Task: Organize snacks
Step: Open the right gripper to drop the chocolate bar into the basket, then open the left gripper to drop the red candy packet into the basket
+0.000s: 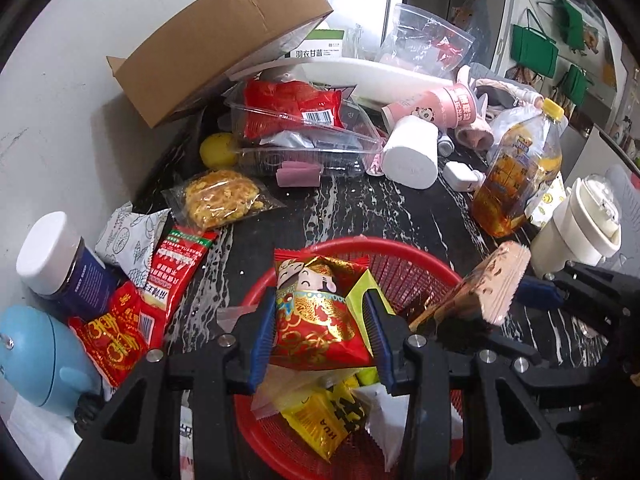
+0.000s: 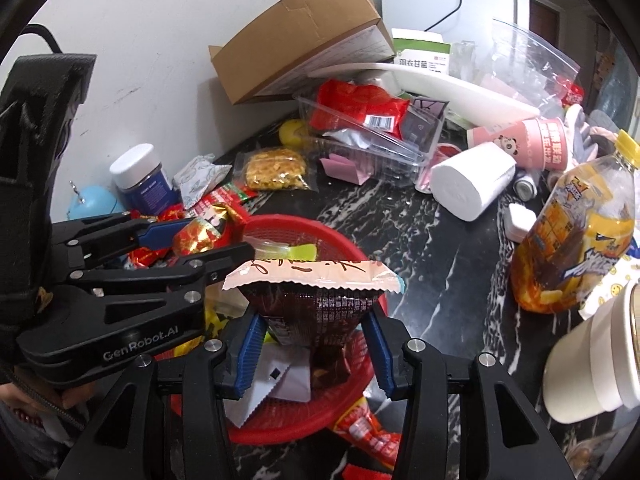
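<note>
Red and gold, the snack packet [image 1: 318,312] sits pinched between the blue pads of the left claw [image 1: 320,340], right above the red basket [image 1: 420,264] on the dark bench [image 1: 360,208]. The right claw [image 2: 312,344] squeezes a dark brown packet [image 2: 312,304] over the same basket, just right of the left claw

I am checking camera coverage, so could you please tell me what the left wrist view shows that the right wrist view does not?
Only the left wrist view shows the green bags hanging on the far wall, and a yellow snack packet in the basket. Only the right wrist view shows an orange-red packet lying outside the basket. Both show the red plastic basket, the left gripper shut on the red-and-gold packet, and the right gripper shut on the dark brown packet.
</note>
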